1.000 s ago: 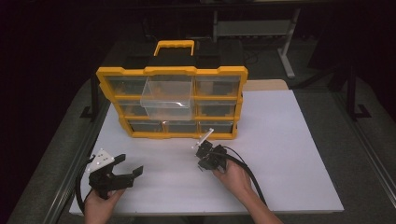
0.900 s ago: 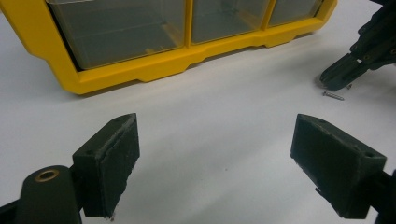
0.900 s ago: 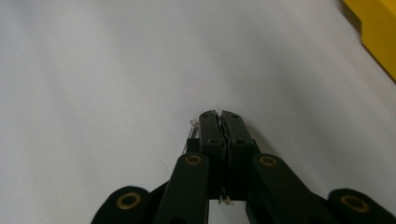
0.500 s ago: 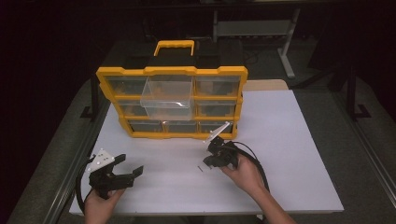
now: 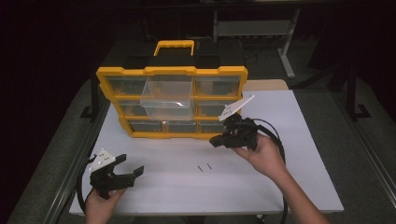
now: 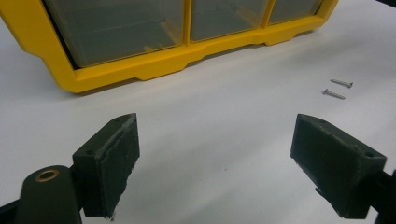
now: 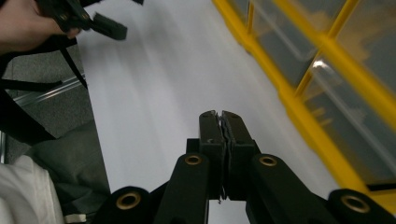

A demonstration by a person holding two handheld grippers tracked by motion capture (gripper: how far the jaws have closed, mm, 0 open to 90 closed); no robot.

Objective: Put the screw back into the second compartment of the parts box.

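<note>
A yellow drawer organizer (image 5: pixel 173 72) stands upright at the back of the white table, and a clear drawer (image 5: pixel 169 91) juts out of its top middle slot. Two small screws (image 5: pixel 204 167) lie on the table in front of it; the left gripper view has the screws (image 6: pixel 337 88) at far right. My left gripper (image 5: pixel 131 164) rests at the front left, open and empty, its pads (image 6: pixel 112 154) wide apart. My right gripper (image 5: pixel 215 140) hovers by the organizer's lower right corner, jaws shut (image 7: pixel 222 116); I see nothing between them.
The white tabletop (image 5: pixel 303 154) has bare room to the right and front. A metal rail (image 5: pixel 70 177) runs along the left edge. The right gripper's cable (image 5: pixel 280 149) loops beside the forearm. The organizer's frame (image 7: pixel 303 107) passes close to the right jaws.
My right gripper has risen from the table's middle, where the screws lie, and moved right and back toward the organizer's lower right corner. The left gripper has stayed put.
</note>
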